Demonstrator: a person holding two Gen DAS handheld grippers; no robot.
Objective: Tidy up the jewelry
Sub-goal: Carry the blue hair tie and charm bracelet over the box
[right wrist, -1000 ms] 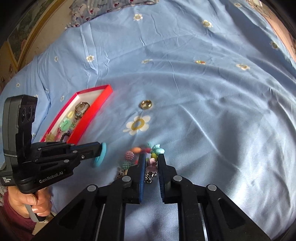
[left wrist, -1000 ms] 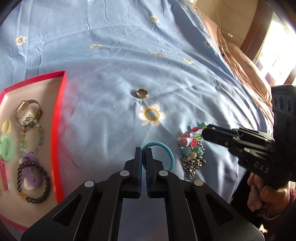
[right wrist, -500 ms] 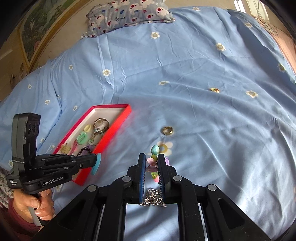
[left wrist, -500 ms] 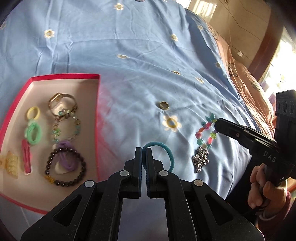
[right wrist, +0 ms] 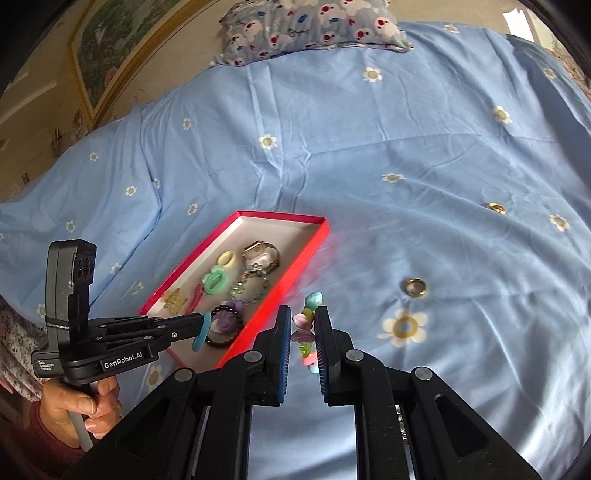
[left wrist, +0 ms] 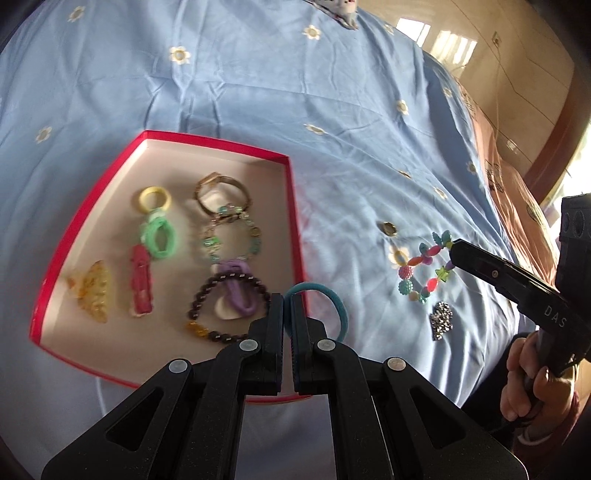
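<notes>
Nearest, my two claws. Left claw (left wrist: 288, 306): jaws pressed together on one teal hair tie (left wrist: 325, 299), its loop standing out to the right over the box's near right corner. Right claw (right wrist: 300, 332): jaws narrowly parted, clamped on one bead bracelet (left wrist: 424, 271), lifted clear of the bed; a silver chain cluster (left wrist: 441, 320) hangs below it.

Two hands, one per handle: left hand (right wrist: 79, 402), right hand (left wrist: 532, 384).

Next out, one red box (left wrist: 293, 221) on the bed, holding eight pieces by my count:
- one dark bead bracelet (left wrist: 207, 295)
- one purple tie (left wrist: 238, 286) lying inside it
- one amber clip (left wrist: 92, 291)
- one pink clip (left wrist: 141, 284)
- one green tie (left wrist: 159, 234)
- one yellow ring (left wrist: 154, 197)
- one pale bead bracelet (left wrist: 231, 236)
- one watch (left wrist: 219, 192), farthest in

Beyond the box, one gold ring (right wrist: 415, 287) loose on the blue sheet (right wrist: 369, 155), just past a printed daisy.

Farthest: one pillow (right wrist: 314, 27) and one framed picture (right wrist: 110, 48), both only in the right view. The chain cluster shows plainly only in the left view; the right view gives just a glimpse of it under the claw.
</notes>
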